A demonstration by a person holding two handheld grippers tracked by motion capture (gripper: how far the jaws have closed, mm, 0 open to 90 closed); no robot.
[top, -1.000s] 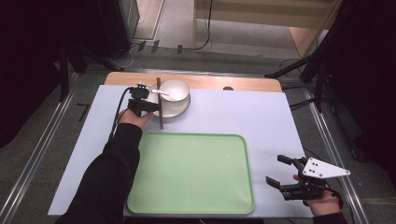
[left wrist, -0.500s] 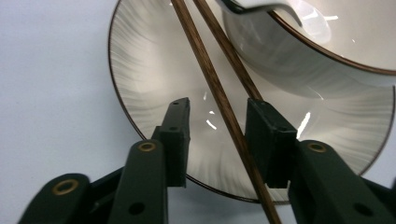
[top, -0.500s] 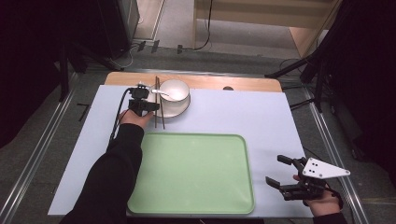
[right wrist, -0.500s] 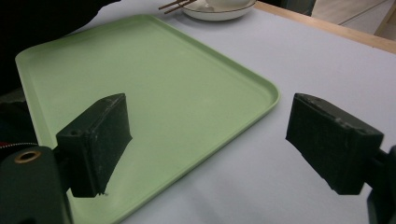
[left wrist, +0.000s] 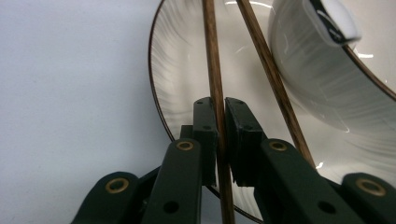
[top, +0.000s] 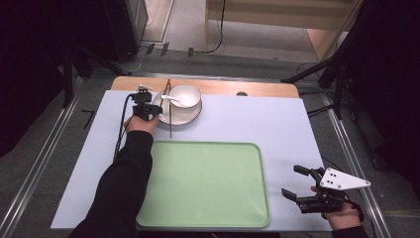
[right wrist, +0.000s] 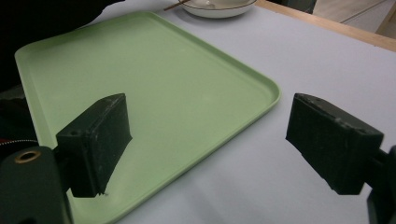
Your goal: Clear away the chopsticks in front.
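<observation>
High view: we note a green tray (top: 205, 183) at the near middle of the counter (top: 257, 124), with a white plate (top: 185, 115) carrying a bowl (top: 186, 96) and a spoon (top: 171, 99) at the far edge. Two wooden chopsticks (top: 169, 111) lie across the plate's left side, close against the bowl. The left claw (top: 148, 110), on an outstretched dark-sleeved arm, has just been closing; in the left gripper view we find it (left wrist: 220, 116) clamped on one chopstick (left wrist: 212, 70), the second chopstick (left wrist: 271, 74) free beside it. The right claw (top: 297, 186) rests low at the near right corner, jaws apart, beside the tray (right wrist: 154, 93).
</observation>
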